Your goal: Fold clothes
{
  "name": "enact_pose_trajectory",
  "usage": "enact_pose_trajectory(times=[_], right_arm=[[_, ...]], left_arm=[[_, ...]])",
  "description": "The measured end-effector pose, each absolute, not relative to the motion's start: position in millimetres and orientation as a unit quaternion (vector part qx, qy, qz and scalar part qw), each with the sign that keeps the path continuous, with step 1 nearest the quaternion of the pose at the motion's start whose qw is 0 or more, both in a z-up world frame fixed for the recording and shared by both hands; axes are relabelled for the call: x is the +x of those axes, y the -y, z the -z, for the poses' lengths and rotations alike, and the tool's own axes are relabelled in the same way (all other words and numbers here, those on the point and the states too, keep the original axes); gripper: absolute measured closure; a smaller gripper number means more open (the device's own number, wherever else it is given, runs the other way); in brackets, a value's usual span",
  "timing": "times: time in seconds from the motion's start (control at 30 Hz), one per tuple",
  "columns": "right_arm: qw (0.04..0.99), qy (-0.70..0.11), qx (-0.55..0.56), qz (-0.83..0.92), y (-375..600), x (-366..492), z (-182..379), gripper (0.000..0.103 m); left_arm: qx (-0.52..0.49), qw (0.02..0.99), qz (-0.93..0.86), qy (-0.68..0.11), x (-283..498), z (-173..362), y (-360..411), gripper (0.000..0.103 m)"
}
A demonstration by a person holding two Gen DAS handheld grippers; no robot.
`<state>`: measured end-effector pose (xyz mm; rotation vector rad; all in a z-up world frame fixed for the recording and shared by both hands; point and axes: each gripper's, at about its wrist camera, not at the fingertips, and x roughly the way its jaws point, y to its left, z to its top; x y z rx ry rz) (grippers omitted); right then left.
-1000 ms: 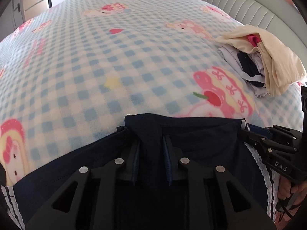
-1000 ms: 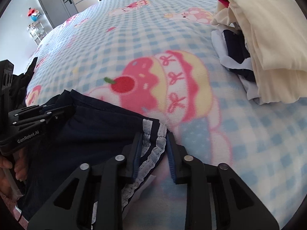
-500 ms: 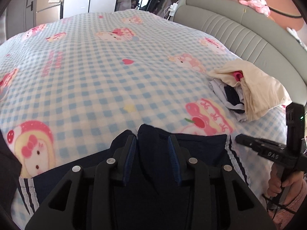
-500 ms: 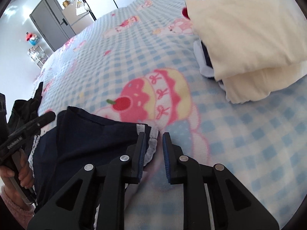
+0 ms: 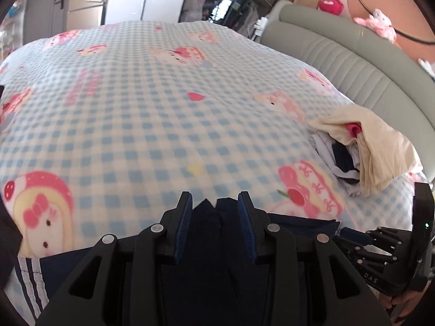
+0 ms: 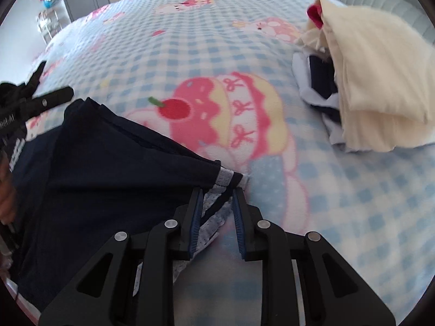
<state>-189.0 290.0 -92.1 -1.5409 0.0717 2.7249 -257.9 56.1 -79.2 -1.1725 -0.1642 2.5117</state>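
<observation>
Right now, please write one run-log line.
left gripper: on navy garment | right gripper: on its striped edge | folded pile: apart

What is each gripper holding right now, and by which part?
Both hold the navy garment: left gripper on its plain dark edge, right gripper on the white-striped trim corner.

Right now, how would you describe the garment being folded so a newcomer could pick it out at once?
Start from the blue-checked cartoon blanket covering the bed. At its near edge lies the dark navy garment, with the left tongs and right tongs at its edge. Unlike the cream-topped clothes pile by the grey headboard, it is spread out, with white-striped, lace-like trim.
</observation>
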Motion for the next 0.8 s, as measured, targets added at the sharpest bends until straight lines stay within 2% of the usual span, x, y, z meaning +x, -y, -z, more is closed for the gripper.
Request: enact_pose_trajectory(times=[0.07, 0.17, 0.27, 0.47, 0.6, 0.63, 0.7, 0.8], right_arm=[[0.002, -0.004, -0.478, -0.878, -284.4, -187.2, 79.7, 0.08], [-0.003, 0.017, -0.459, -0.888, -277.9, -186.1, 63.2, 0.078], [-0.011, 0.005, -0.467, -0.884, -283.0, -195.5, 66.3, 0.071], [-0.002, -0.02, -0.505, -0.863, -289.8, -203.9, 90.4, 0.068], [0.008, -0.066, -0.511, -0.857, -308.1, -195.8, 94.3, 0.057], [0.006, -0.068, -0.513, -0.856, -310.5, -194.9, 96.9, 0.056], [-0.003, -0.07, -0.517, -0.853, -312.2, -195.8, 103.6, 0.056], [-0.023, -0.072, -0.518, -0.852, -310.7, -199.7, 112.4, 0.051]], left_arm=[[-0.43, 0.165, -0.887, 0.04, -259.1, 86.6, -51.1, 0.069], [-0.416, 0.161, -0.893, 0.063, -254.7, 80.0, -37.4, 0.069], [-0.404, 0.173, -0.895, 0.075, -253.7, 71.8, -31.4, 0.069], [-0.427, 0.255, -0.867, 0.0, -256.7, 79.8, -72.4, 0.069], [-0.454, 0.258, -0.851, -0.042, -272.0, 98.1, -90.6, 0.069], [-0.46, 0.256, -0.849, -0.051, -275.9, 102.4, -93.7, 0.07], [-0.459, 0.249, -0.85, -0.062, -280.6, 103.7, -97.7, 0.089], [-0.44, 0.244, -0.862, -0.054, -282.7, 94.0, -96.3, 0.093]])
